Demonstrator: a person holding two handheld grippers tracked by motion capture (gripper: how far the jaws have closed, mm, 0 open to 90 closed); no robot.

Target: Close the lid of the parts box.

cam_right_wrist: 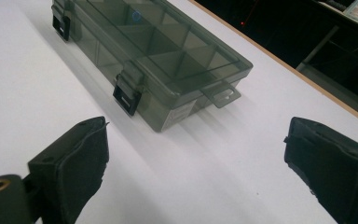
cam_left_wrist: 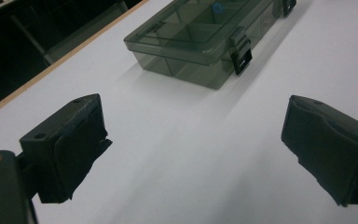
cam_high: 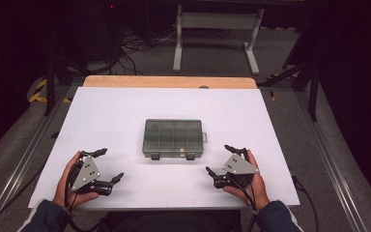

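A smoky translucent compartment box lies shut in the middle of the white table top, its two black latches facing the person. The same box appears ahead in the left gripper view and, as the box, in the right gripper view, with several dividers seen through the lid. My left gripper rests near the front left edge, open, nothing between its jaws. My right gripper rests at the front right, open and empty too. Both are apart from the box.
A wooden strip edges the table's far side. Beyond it stand a white metal frame and cables on the floor. Dark stands flank the table. Bare white surface lies around the box.
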